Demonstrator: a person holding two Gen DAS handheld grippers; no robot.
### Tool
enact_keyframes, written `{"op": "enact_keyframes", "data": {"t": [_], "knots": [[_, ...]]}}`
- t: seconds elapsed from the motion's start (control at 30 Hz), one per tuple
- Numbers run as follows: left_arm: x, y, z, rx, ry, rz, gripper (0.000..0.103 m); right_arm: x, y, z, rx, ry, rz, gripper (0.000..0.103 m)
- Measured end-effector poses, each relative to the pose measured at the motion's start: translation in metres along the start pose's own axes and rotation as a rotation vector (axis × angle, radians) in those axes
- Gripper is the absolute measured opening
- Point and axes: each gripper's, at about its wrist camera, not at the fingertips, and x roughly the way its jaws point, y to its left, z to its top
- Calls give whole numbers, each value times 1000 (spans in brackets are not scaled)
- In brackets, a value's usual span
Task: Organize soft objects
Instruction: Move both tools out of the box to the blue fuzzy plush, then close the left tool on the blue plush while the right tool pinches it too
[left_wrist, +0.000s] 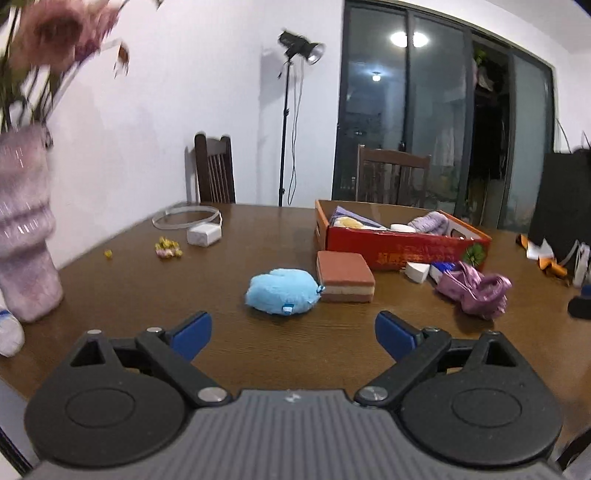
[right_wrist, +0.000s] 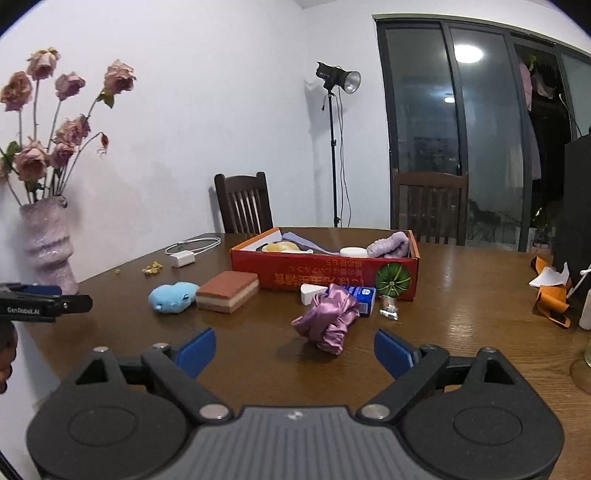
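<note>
Both grippers sit nearest the lens, two in all: the left gripper (left_wrist: 293, 334) and the right gripper (right_wrist: 294, 349) each have their blue fingers spread wide and hold nothing, hovering over the wooden table (right_wrist: 461, 325). One red cardboard box (right_wrist: 325, 275) stands toward the far side of the table and serves as the reference point. Inside the box, four items are visible: one yellow soft toy (right_wrist: 282, 246) at its left end, one purple cloth (right_wrist: 301, 239) beside that, one white round lid (right_wrist: 353, 252) in the middle, and one lilac knitted piece (right_wrist: 391, 245) at its right end. Outside the box, in front of its left end, lie one brown layered sponge block (right_wrist: 227, 291) and one blue plush toy (right_wrist: 171, 297), the two touching. In front of the box's middle lie one white wedge (right_wrist: 310, 293), one blue and white carton (right_wrist: 364, 297) and one crumpled purple satin scrunchie (right_wrist: 327, 321), close together; one small clear wrapper (right_wrist: 388, 310) lies just beside the carton. Left of the box are one white charger (right_wrist: 182, 258) with its coiled cable, a scatter of small yellow bits (right_wrist: 152, 268), and, well apart, one pink vase (right_wrist: 50, 245) of dried roses. Two chairs (right_wrist: 243, 201) stand behind the box.
</note>
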Motion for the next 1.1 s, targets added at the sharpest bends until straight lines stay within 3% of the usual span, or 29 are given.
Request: {"op": "enact_keyframes", "data": {"t": [0.1, 0.27, 0.33, 0.43, 0.63, 0.73, 0.9, 1.03, 1.1], "knots": [[29, 7, 3, -15, 44, -3, 97, 24, 15, 3, 24, 18, 34, 87], [74, 17, 15, -8, 17, -44, 97, 76, 40, 14, 30, 59, 122, 70], [96, 17, 21, 4, 32, -46, 97, 96, 47, 18, 31, 71, 126, 70], [134, 19, 27, 9, 121, -33, 97, 117, 52, 18, 44, 90, 147, 70], [175, 24, 23, 22, 203, -12, 98, 146, 53, 15, 51, 132, 146, 70], [173, 29, 22, -28, 225, -76, 71, 152, 51, 13, 49, 141, 139, 70], [129, 17, 5, -55, 245, -112, 69, 144, 49, 12, 46, 138, 137, 70], [83, -19, -16, -66, 257, -343, 71, 127, 46, 10, 55, 135, 142, 70], [69, -40, -22, -7, 227, -448, 74, 118, 44, 9, 77, 132, 153, 70]]}}
